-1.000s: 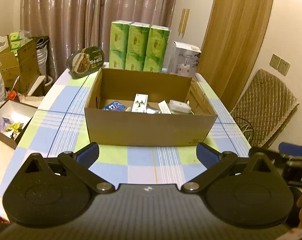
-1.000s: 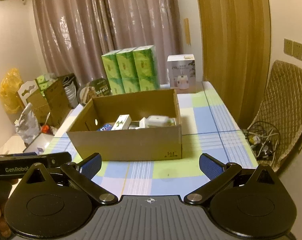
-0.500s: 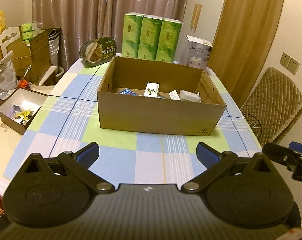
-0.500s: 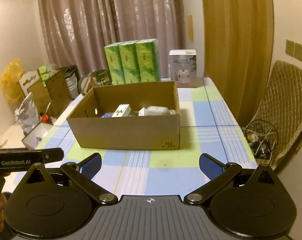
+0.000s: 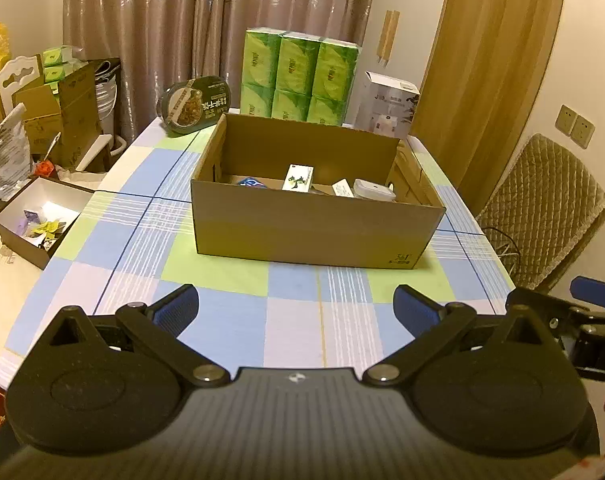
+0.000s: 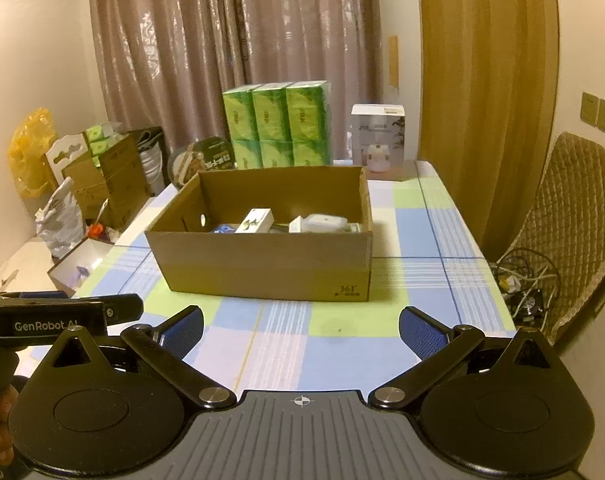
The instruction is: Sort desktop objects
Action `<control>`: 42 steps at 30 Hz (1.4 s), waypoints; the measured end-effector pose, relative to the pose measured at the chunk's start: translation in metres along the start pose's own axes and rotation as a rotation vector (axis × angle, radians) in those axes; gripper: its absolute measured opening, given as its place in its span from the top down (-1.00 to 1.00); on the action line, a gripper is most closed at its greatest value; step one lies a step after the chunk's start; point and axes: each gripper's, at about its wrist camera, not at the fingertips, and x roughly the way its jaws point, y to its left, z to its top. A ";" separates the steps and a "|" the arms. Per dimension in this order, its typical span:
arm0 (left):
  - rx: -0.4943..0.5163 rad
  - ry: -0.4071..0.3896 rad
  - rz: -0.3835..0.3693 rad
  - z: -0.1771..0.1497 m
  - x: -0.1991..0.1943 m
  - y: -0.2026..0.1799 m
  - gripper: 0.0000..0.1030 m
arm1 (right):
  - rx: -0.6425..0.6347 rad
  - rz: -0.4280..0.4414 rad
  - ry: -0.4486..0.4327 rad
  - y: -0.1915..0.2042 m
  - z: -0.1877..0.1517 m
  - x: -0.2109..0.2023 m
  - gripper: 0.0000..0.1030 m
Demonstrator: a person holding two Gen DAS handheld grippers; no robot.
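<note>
while both tools hang over the near edge of the checked tablecloth [image 5: 238, 332], the left gripper [image 5: 296, 308] and the right gripper [image 6: 300, 330] each have their blue-padded fingers spread wide with nothing between them. well ahead of them the open cardboard box [image 5: 310, 232] sits mid-table, holding a white carton with a green print [image 5: 299, 177], a blue packet [image 5: 251, 182] and a pale lidded container [image 5: 373, 190]. behind it stand green tissue packs [image 5: 298, 76], a round bowl [image 5: 194, 105] and a white box [image 5: 386, 105].
</note>
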 end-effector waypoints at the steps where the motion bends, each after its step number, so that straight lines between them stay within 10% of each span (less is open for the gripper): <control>1: -0.001 -0.001 0.002 0.000 -0.001 0.001 -0.98 | 0.000 0.001 0.003 0.001 0.000 0.001 -0.97; 42: -0.005 -0.007 0.008 -0.005 0.003 0.000 -0.98 | 0.014 -0.005 0.010 -0.001 -0.007 0.006 -0.97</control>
